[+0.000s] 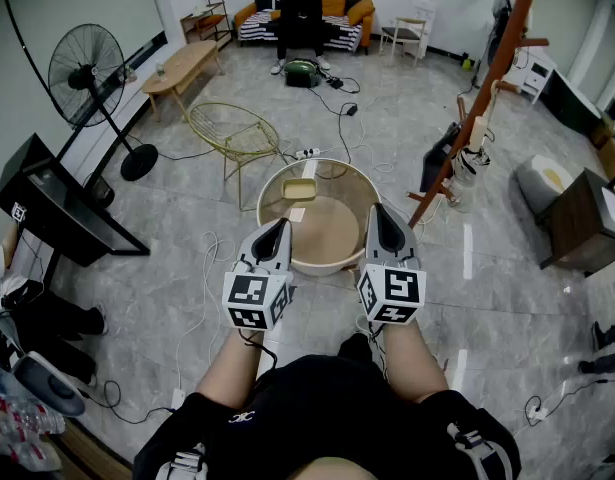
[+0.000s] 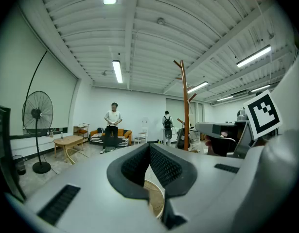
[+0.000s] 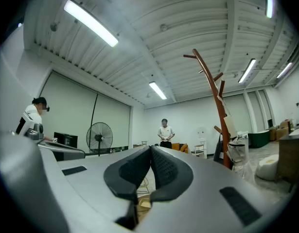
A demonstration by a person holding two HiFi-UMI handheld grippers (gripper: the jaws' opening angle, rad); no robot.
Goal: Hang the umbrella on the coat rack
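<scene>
My left gripper [image 1: 277, 226] and right gripper [image 1: 380, 213] are held level side by side in front of me, above the near rim of a round beige tub [image 1: 277, 183]. In the left gripper view the left gripper [image 2: 149, 147] has its jaws closed together with nothing between them. The right gripper [image 3: 150, 149] looks the same, shut and empty. The tall orange-brown coat rack [image 1: 487, 78] stands ahead to the right, apart from both grippers; it also shows as the coat rack [image 2: 185, 106] and coat rack [image 3: 215, 96]. I cannot make out an umbrella in any view.
A yellow box [image 1: 300, 190] lies in the tub. A black bag [image 1: 439, 158] and a white bag [image 1: 477, 158] hang low at the rack. A wire chair [image 1: 232, 133], standing fan [image 1: 87, 63], black desk [image 1: 47, 208], brown cabinet [image 1: 577, 218], floor cables and a person [image 1: 300, 18] surround the spot.
</scene>
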